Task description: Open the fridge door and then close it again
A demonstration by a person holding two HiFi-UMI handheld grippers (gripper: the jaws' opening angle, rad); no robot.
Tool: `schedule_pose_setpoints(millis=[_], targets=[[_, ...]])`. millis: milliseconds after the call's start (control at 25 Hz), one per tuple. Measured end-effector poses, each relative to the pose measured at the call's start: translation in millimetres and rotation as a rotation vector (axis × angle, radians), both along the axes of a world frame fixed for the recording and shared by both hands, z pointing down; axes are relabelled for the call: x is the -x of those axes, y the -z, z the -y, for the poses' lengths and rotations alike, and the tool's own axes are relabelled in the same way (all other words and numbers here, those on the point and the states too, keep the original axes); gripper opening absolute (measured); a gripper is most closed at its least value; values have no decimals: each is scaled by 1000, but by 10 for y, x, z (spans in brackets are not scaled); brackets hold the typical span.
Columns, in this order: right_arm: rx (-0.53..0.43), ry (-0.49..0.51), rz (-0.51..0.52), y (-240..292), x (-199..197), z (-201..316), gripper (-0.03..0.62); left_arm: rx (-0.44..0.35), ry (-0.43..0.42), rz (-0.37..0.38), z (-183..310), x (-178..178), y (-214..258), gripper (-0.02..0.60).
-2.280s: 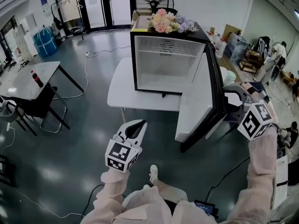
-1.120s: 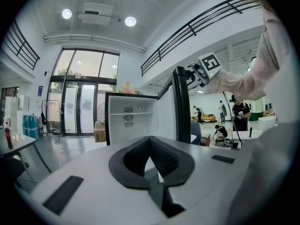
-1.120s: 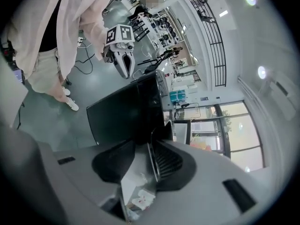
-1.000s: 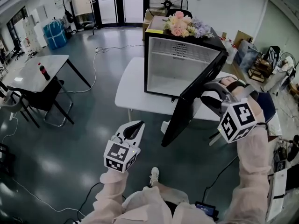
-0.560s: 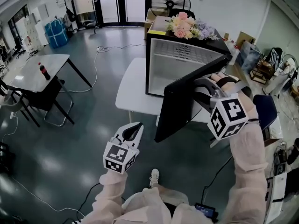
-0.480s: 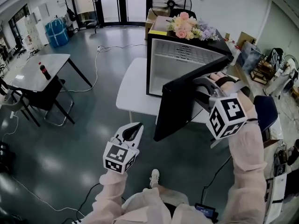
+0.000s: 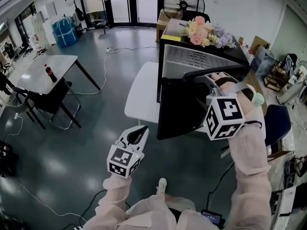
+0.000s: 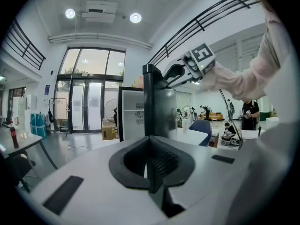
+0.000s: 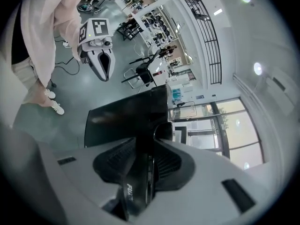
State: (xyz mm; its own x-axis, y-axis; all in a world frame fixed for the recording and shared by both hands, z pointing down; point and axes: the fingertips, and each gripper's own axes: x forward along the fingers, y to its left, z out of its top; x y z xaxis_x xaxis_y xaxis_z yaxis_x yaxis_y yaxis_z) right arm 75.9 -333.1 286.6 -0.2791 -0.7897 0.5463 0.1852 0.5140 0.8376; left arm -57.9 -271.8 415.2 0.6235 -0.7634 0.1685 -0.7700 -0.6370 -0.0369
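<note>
I have the right claw [image 9: 143, 161] pinching the top free edge of the glossy black fridge door [image 7: 180, 107]; in the right gripper view the dark panel sits squarely between the ribbed pads, which press on it from both sides. The door hangs at an angle across the front of the small black fridge [image 7: 225, 52], neither wide nor shut, with a strip of the white interior showing above it. The fridge stands on a white rectangular counter [image 7: 141, 92] with a bunch of pink and pale flowers [image 7: 205, 32] on its top. My left claw [image 8: 150, 163] floats low and well apart from the fridge, jaws pressed together with nothing between them. I judge the closing half of the task to be in hand, with the door roughly part way home. The next move calls for carrying that edge along its arc towards the cabinet, keeping the pinch firm but letting the wrist follow the hinge so that the pads do not twist on the panel, then releasing before the claw gets trapped against the frame as the seal meets
</note>
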Motion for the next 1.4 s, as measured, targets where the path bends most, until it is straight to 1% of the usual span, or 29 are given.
schedule_pose_setpoints(millis=[160, 360, 800, 1200, 1400], targets=[[4, -24, 12, -5, 82, 259, 121, -5, 11, 7, 184, 43, 31, 12], [2, -55, 22, 0, 136, 556, 123, -6, 3, 3, 350, 67, 85, 12], [16, -139, 44, -7, 216, 1152, 126, -14, 34, 20, 668, 196, 131, 12], [25, -200, 89, 16, 199, 1626, 129, -13, 66, 46, 821, 220, 93, 12], [21, -220, 91, 16, 174, 1806, 132, -13, 80, 50, 886, 215, 66, 12]])
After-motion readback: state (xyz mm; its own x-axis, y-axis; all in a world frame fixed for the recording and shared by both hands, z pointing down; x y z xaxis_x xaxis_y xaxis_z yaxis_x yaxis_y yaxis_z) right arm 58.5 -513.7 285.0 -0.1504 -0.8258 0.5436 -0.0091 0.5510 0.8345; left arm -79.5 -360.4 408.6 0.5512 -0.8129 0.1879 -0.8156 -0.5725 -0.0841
